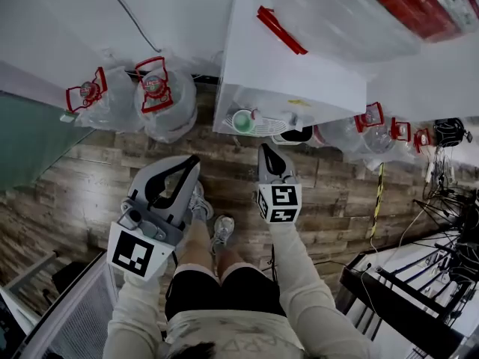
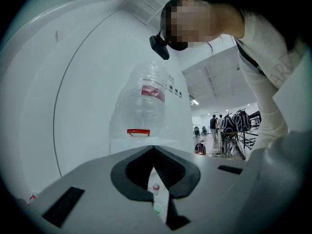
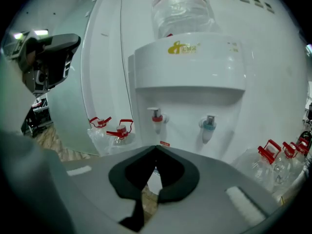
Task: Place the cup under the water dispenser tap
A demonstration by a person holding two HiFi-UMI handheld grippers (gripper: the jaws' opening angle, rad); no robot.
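Your left claw (image 1: 192,160) and right claw (image 1: 266,150) are closed, empty; jugs (image 1: 162,97) flank the dispenser (image 1: 299,66), cup (image 1: 243,120) beneath its taps.

Wood-plank floor (image 1: 90,178), white wall (image 1: 67,21), teal panel (image 1: 22,137)

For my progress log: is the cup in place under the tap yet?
Looks done: the round green cup stands at the white water dispenser, seemingly beneath its red tap. In hand: nothing; left gripper and right gripper are shut, empty. Left: apparently nothing.
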